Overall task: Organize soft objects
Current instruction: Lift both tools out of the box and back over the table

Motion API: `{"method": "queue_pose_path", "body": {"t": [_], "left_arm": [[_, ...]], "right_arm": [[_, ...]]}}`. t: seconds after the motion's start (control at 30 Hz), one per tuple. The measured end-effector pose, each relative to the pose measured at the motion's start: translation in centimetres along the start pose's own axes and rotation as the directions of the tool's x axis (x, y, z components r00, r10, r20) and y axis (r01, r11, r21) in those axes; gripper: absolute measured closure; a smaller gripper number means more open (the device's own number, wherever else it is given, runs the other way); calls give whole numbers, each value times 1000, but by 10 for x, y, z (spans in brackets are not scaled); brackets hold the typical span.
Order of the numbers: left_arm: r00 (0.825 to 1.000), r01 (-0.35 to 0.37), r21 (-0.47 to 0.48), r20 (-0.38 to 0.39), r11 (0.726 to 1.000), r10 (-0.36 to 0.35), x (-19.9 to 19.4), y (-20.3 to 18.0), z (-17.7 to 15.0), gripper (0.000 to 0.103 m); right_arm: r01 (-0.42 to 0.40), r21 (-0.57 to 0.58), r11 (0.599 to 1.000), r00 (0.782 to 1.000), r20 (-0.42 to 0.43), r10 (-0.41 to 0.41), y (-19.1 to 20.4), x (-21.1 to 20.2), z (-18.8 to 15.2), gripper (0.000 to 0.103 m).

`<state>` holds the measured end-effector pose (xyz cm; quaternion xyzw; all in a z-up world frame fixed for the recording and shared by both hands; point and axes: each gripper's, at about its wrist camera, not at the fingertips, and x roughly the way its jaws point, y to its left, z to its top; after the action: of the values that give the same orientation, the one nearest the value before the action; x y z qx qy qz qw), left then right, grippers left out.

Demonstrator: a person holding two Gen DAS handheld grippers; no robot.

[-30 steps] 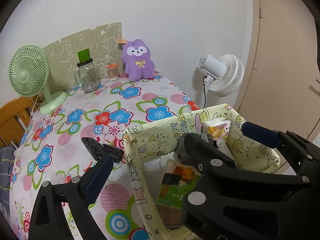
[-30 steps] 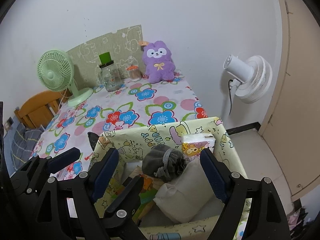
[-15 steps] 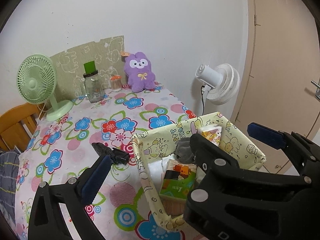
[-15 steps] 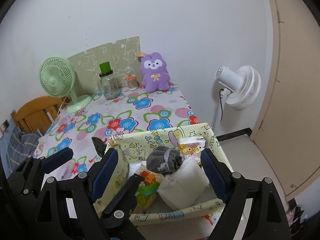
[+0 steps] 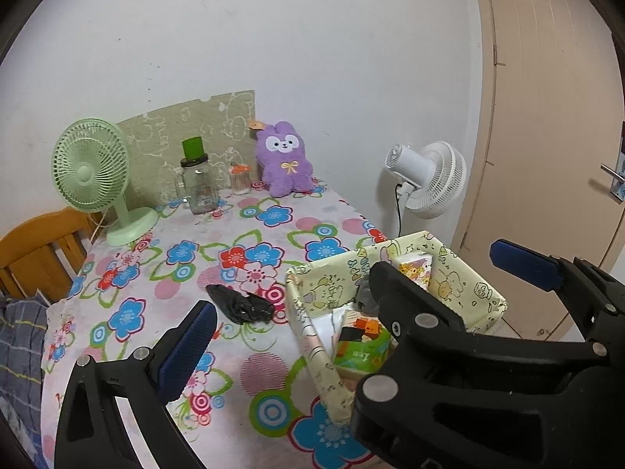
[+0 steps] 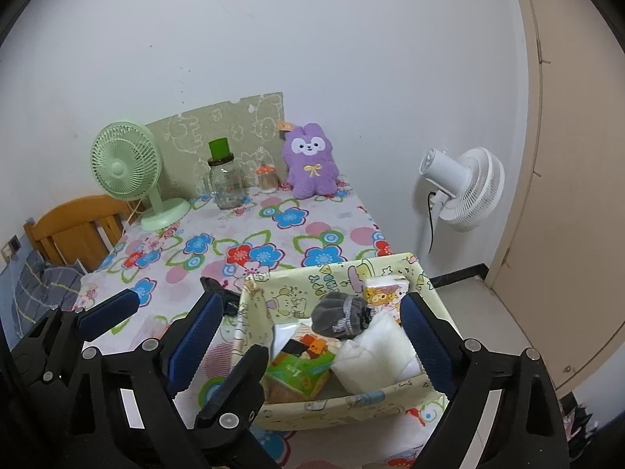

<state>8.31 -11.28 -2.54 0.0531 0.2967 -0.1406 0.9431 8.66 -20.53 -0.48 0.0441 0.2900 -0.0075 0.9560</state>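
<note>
Left wrist view: left hand-held gripper gapes wide, empty, above the floral table; black crumpled cloth lies loose just beside the fabric storage bin, so a careless pass could shove it or tip the bin off the table edge. Right wrist view: right hand-held gripper jaws opening, nothing between, over the bin holding grey pouch, white pillow and tissue pack; bin overhangs the corner, a snagged wall could drag it down.

Two wrist fisheyes, side by side, looking down and forward over the near tabletop edge

The left view sits left of the yellow fabric bin, the right view straight above it. Both face the far wall and share the floral tabletop, purple plush, green fan and white fan.
</note>
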Motion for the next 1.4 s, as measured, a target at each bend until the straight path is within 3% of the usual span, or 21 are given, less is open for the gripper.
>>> {"method": "queue_pose_path", "body": {"t": [0.6, 1.4], "left_arm": [[998, -64, -56, -3, 996, 64, -21, 44, -15, 0], [990, -143, -143, -39, 979, 138, -11, 114, -36, 1]], "right_arm": [[-45, -56, 997, 999, 16, 46, 51, -10, -4, 9], [-158, -114, 981, 987, -37, 155, 121, 30, -12, 9]]}}
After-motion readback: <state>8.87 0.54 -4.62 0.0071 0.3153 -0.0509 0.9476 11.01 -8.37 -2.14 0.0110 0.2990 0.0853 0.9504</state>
